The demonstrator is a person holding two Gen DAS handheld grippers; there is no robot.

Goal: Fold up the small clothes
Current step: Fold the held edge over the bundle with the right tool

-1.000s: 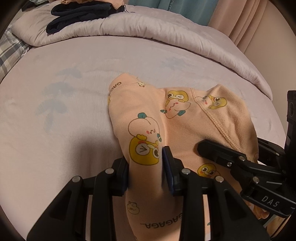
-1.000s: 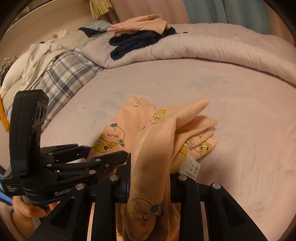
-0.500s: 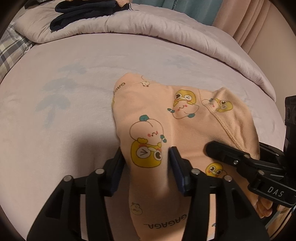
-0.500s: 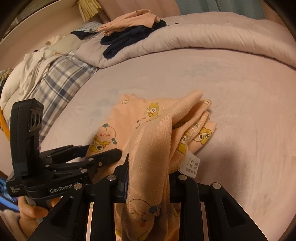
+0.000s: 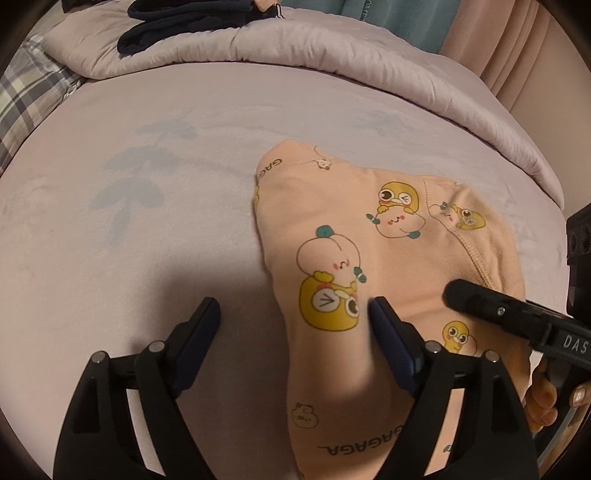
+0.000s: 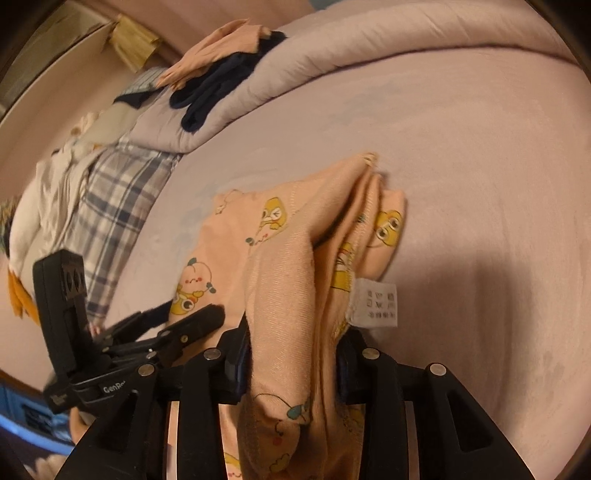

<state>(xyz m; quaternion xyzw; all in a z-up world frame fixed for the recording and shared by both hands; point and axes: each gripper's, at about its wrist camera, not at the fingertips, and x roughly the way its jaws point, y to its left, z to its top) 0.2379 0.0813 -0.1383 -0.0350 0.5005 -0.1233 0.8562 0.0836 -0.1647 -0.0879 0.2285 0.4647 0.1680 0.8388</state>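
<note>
The peach garment (image 5: pixel 373 236) with cartoon prints lies on the bed (image 5: pixel 155 229), well inside the sheet, nearer to the edge where the person stands than to the rolled duvet (image 5: pixel 332 62) along the far side. The left tongs (image 5: pixel 293 314) stand released: the jaws have just been opening, and a ridge of the cloth is between them, but the left pad is clear of it over the bare sheet and the right pad is only beside the fabric. I judge this hand lets go because its side of the fold is already laid down.

The right tongs (image 6: pixel 291 354) are clenched on a thick bunch of the same garment, several layers together with the white care label (image 6: pixel 373 302) hanging at the side. Their jaws have just been opening a little, yet the pads seem to press the cloth. The bunch is lifted off the bed and the rest hangs toward the sheet, probably so that this half can be carried over the flat part.

A dark garment (image 5: pixel 192 22) rests on the duvet near the far edge of the bed, apart from the work
</note>
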